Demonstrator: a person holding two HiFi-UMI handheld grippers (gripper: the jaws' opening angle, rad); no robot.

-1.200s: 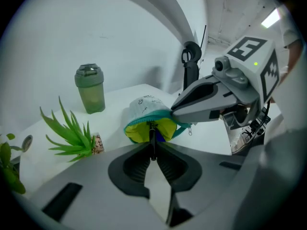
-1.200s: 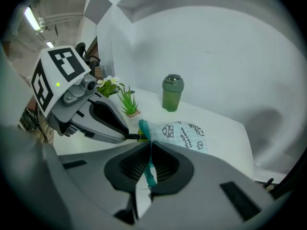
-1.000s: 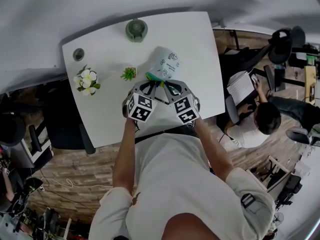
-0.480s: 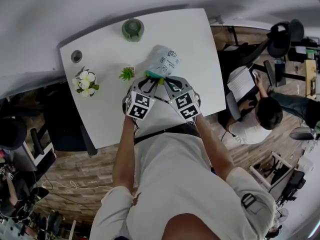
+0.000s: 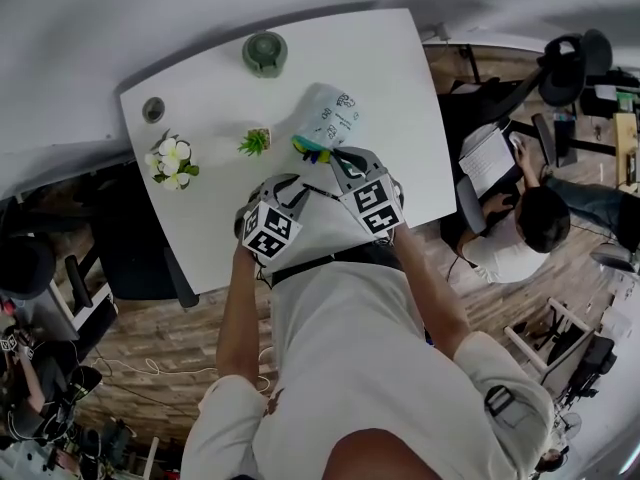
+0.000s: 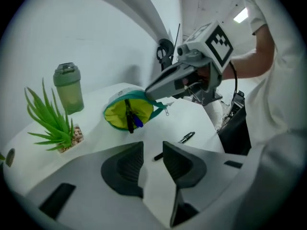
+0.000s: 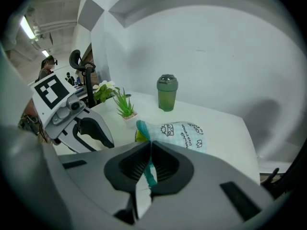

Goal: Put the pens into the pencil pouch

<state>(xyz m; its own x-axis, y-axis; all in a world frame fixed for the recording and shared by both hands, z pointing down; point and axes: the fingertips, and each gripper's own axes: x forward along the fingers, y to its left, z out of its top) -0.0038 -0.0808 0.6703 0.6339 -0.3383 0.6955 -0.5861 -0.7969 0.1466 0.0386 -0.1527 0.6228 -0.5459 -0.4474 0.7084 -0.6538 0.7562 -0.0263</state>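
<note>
White worktop, seen from above; person stands at its near edge, a hand-held gripper in each hand.

Pale blue printed fabric pencil pouch lies on its side near the worktop's middle, mouth toward the person. From the left gripper view the mouth gapes open: teal zip rim, yellow lining. A black pen and a blue pen are inside, their ends showing at the opening.

Right hand-held gripper: jaws closed tight on the teal zip edge of the pouch, a strip of it pinched between the pads. In the head view this gripper meets the pouch at its mouth.

Left hand-held gripper: jaws opening, a narrow-to-middling gap, pads touching nothing. Through the gap a slim black pen with a metal clip shows, lying flat on the worktop beyond the fingertips and partly hidden behind one of them. It is near the pouch mouth, outside the pouch. In the head view this gripper sits left of the right one and well short of the pouch.

Other things on the worktop: green lidded tumbler, upright, at the far edge; small spiky green plant in a pale pot, just left of the pouch; white flowers, further left; round grey grommet by the far left corner.
</note>
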